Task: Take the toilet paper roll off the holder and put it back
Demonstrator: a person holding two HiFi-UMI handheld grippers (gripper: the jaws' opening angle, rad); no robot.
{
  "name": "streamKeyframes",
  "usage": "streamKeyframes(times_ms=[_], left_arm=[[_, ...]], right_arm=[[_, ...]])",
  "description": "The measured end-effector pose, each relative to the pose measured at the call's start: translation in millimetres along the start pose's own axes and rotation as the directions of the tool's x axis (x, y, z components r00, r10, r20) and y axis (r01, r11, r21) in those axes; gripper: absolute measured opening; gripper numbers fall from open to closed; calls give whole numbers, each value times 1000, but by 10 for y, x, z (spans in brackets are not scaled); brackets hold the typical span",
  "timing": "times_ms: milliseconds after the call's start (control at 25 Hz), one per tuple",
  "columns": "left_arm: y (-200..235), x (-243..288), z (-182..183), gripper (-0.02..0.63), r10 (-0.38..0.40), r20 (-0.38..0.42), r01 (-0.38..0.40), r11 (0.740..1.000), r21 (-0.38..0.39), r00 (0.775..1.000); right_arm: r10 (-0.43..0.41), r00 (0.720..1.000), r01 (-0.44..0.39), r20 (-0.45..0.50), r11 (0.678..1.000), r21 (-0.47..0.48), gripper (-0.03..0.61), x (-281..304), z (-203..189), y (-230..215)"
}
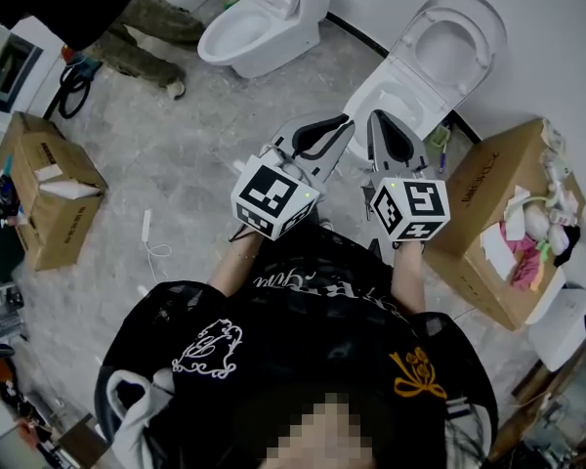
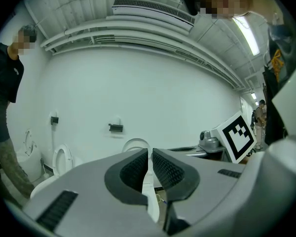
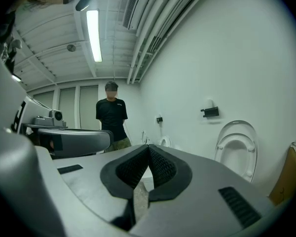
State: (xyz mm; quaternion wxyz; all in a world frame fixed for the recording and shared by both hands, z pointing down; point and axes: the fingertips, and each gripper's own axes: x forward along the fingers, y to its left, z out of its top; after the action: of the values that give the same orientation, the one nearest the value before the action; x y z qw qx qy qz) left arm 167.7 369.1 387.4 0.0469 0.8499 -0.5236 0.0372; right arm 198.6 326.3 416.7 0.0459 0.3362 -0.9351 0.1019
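1. Right gripper view: the right gripper (image 3: 148,149) is seen clenched, its pad tips met, with nothing gripped between them.
2. The left gripper (image 2: 148,154) is likewise drawn closed to a thin slit, and nothing is held in it. Both grippers are held side by side, near each other, and aimed roughly level at the white wall (image 3: 246,58).
3. Just ahead and below, a toilet (image 1: 439,57) with its seat raised is set against that wall. A cardboard box (image 1: 498,213) is found close at the right, so room is tight on that side.
4. To the left, bare floor (image 1: 176,164) is left open as far as a second toilet (image 1: 264,27) and another box (image 1: 44,198). A person (image 3: 111,117) is seen standing well back.
5. The black holder (image 3: 211,112) is fixed on the wall above the raised seat, well apart from both grippers. A pale rounded shape (image 3: 209,104) is seen just above it. Whether that is the toilet paper roll, and how its long axis runs, cannot be told.
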Motion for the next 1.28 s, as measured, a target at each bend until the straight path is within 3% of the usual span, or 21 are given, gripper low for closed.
streamKeyframes(times_ms=[520, 1280], left_arm=[[539, 265, 13, 43, -26, -10, 26, 1000, 5, 1000], [2309, 858, 373, 43, -176, 1, 176, 982, 63, 984]], right_arm=[[-38, 999, 38, -5, 999, 22, 12, 575, 56, -158], [-189, 981, 186, 46, 981, 60, 12, 2261, 553, -322]])
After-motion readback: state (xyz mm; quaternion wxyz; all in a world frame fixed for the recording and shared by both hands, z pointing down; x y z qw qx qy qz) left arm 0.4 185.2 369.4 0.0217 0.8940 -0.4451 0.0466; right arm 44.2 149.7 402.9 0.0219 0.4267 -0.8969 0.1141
